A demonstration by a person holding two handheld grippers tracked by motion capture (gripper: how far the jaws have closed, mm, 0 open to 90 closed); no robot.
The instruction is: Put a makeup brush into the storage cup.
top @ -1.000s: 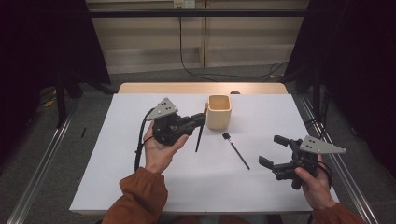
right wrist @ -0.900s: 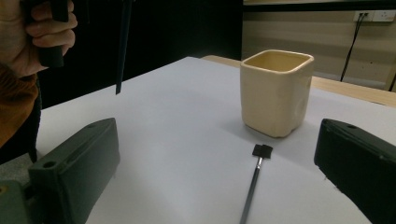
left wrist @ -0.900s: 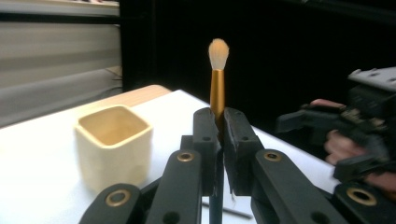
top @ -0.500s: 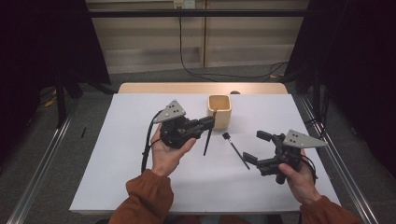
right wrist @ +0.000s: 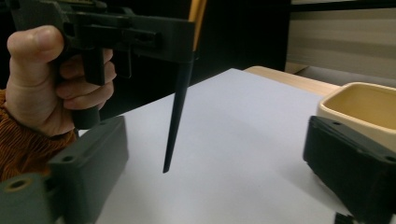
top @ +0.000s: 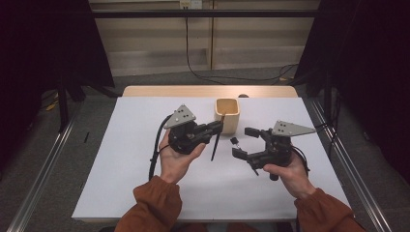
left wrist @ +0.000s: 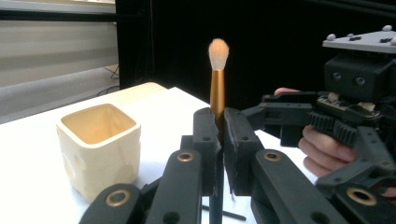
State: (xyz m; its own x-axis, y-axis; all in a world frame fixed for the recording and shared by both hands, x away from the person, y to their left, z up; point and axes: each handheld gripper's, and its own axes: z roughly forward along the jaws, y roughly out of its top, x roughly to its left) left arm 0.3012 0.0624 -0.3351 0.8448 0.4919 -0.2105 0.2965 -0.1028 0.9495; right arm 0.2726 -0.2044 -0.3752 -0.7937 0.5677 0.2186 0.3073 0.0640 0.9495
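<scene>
Table [top: 121, 183], white-topped, carries a cream square cup [top: 227, 115] toward its far edge. Left gripper [top: 218, 126] hangs just beside that cup with its jaws clamped on a makeup brush [left wrist: 218, 84], gold ferrule and pale bristles pointing up, black handle tapering down clear of the table. Right gripper [top: 245, 141], near it, has jaws standing wide apart, just been closing a little, nothing between them. Second brush [top: 235, 141] lies under them

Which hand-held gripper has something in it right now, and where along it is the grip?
The left hand-held gripper clamps the makeup brush upright at its gold ferrule, bristles up. The right hand-held gripper holds nothing.
</scene>
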